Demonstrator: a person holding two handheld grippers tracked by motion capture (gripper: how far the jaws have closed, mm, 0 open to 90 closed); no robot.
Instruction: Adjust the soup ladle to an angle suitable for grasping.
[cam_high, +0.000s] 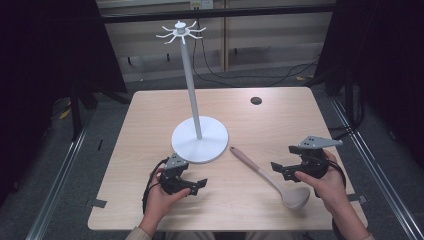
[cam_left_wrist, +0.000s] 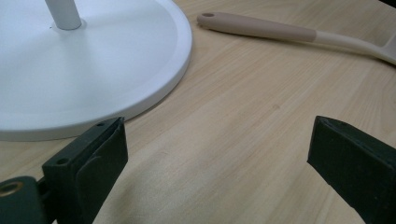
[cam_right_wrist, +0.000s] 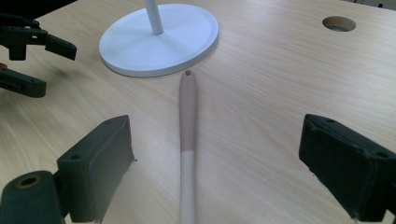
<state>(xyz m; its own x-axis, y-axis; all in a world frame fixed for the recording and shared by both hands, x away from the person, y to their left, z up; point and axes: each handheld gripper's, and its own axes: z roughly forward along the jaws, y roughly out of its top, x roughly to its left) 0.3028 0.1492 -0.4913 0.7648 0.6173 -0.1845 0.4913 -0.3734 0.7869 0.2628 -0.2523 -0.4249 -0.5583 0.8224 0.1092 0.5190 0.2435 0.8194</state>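
Note:
A beige ladle (cam_high: 270, 175) lies on the wooden table (cam_high: 150, 110), its pinkish handle end (cam_right_wrist: 188, 93) pointing at the white stand's round base (cam_high: 200, 142); its bowl (cam_high: 296, 197) rests near the front edge. The stand's thin pole (cam_high: 191, 80) carries a ring of hooks (cam_high: 180, 32) on top. My left gripper (cam_high: 199, 185) hovers open in front of the base, nothing between its jaws. My right gripper (cam_high: 278, 168) is open just right of the ladle's handle (cam_left_wrist: 261, 27), which runs between its jaws in the right gripper view without touching them. The left gripper (cam_right_wrist: 35, 60) shows there too.
A round cable hole (cam_high: 256, 100) sits in the table at the back right. Cables (cam_high: 240, 75) trail on the floor beyond the far edge. Dark curtains hang at both sides. Two strips of tape (cam_high: 98, 203) mark the front corners.

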